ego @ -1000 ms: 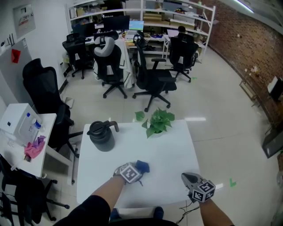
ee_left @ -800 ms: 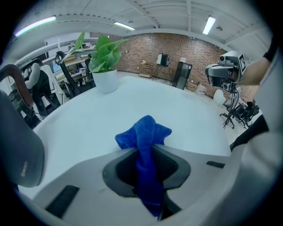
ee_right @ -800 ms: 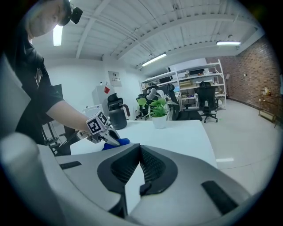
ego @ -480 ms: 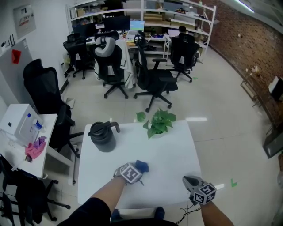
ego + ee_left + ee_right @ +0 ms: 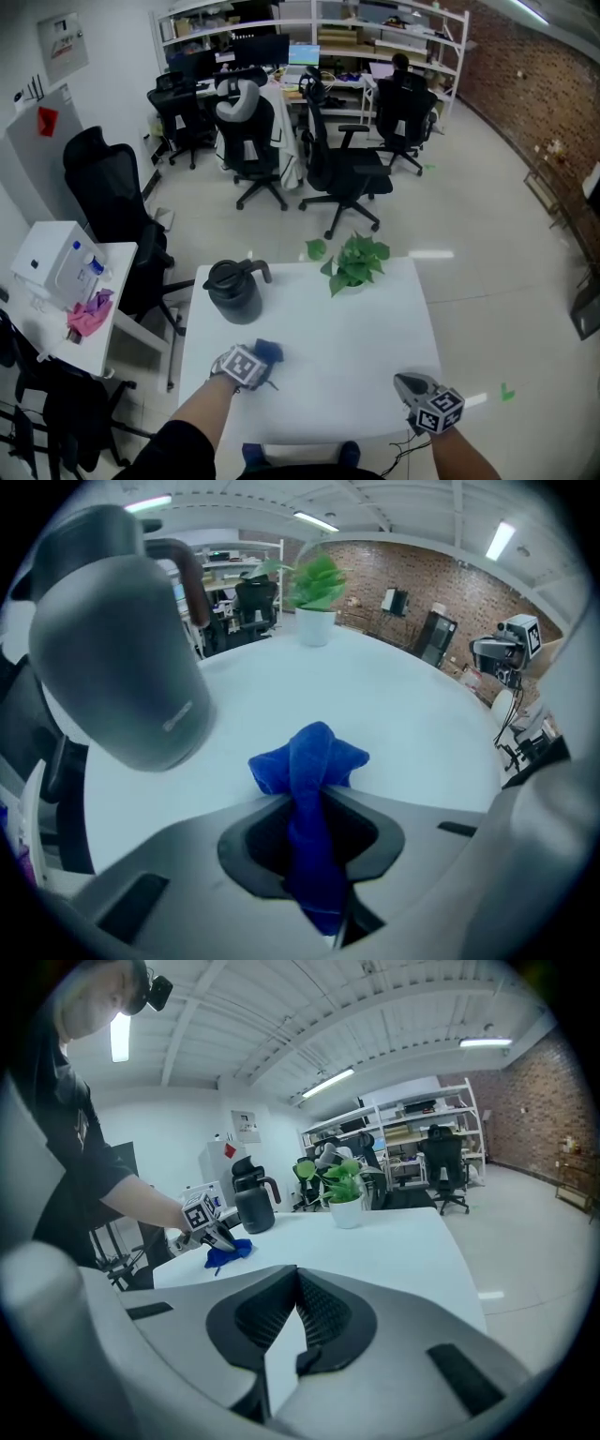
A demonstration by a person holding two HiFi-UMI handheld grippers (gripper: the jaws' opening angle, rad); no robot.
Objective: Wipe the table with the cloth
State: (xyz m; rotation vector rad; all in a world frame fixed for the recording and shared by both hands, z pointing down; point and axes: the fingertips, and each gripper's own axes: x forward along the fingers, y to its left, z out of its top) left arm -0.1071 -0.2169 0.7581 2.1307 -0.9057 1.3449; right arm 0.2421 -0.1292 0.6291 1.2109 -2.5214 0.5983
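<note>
Left claw [image 5: 255, 361] is clamped on the cloth [image 5: 309, 752], down on the bench [image 5: 356, 347] just short of the jug [image 5: 234, 292]. Most bare bench lies to its right, toward the closed, empty right claw [image 5: 410, 386].

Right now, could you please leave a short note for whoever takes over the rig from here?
Left gripper: jaws shut on the blue cloth, which is down on the near-left part of the white table, just in front of the dark jug.
Right gripper: jaws shut, nothing in them, held by the table's near-right corner.
Done: the cloth is grasped and on the table. How much has been wiped cannot be told.
Left: probably sweep the rest of the top, working round the jug and the potted plant at the far edge.
</note>
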